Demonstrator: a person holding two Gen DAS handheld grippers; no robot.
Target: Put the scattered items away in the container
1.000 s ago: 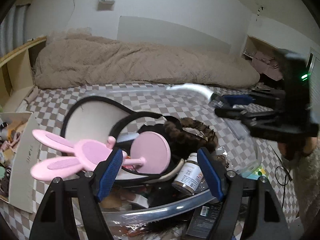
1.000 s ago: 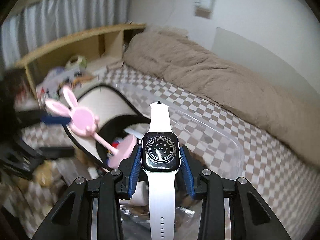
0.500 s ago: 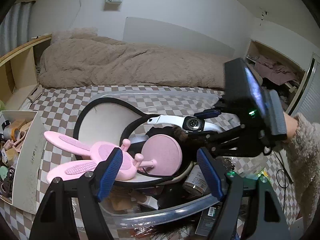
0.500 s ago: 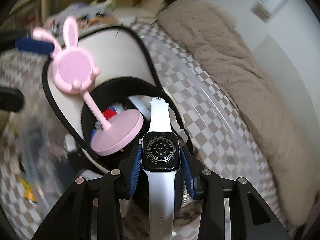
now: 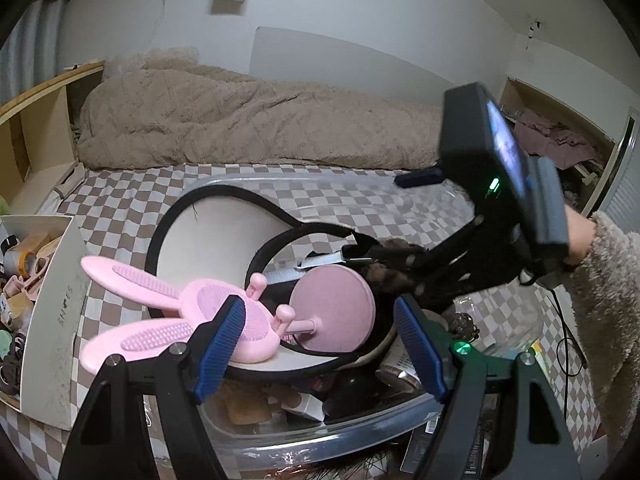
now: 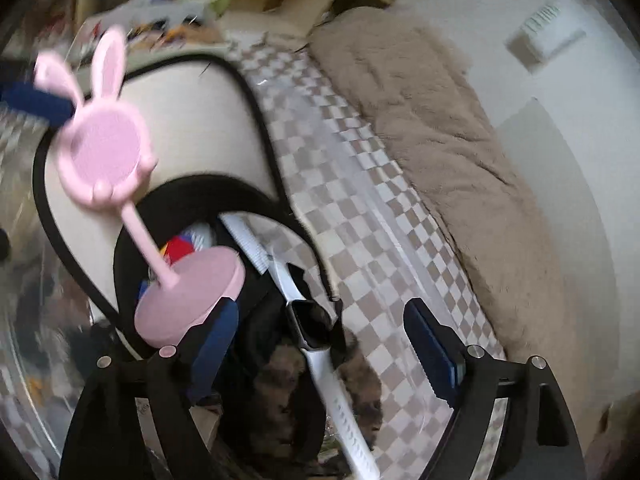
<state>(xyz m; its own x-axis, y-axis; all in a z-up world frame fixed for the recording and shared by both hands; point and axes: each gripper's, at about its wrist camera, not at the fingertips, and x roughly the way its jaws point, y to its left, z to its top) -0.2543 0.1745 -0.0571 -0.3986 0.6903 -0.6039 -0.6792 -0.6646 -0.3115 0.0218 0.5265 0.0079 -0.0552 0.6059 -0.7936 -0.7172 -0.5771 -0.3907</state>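
A clear plastic bin (image 5: 320,436) on the checkered bed holds a cream pouch with black trim (image 5: 216,236), a pink bunny stand (image 5: 256,316), a brown furry scrunchie and small bottles. The white smartwatch (image 6: 312,320) lies loose in the bin on the dark items, its face up; it also shows in the left wrist view (image 5: 340,258). My right gripper (image 6: 320,344) is open and empty just above the watch. My left gripper (image 5: 320,344) is open at the bin's near rim, the bunny stand just beyond its left finger (image 5: 220,340).
A white cardboard box (image 5: 52,312) full of small clutter stands left of the bin. A beige fluffy blanket (image 5: 248,124) lies along the wall behind. Wooden shelves are at the far left, an open closet (image 5: 560,144) at the right.
My right gripper was shut on the white smartwatch, swung down over the bin, then opened; the watch now lies in the bin. The left gripper stayed open by the bunny stand.
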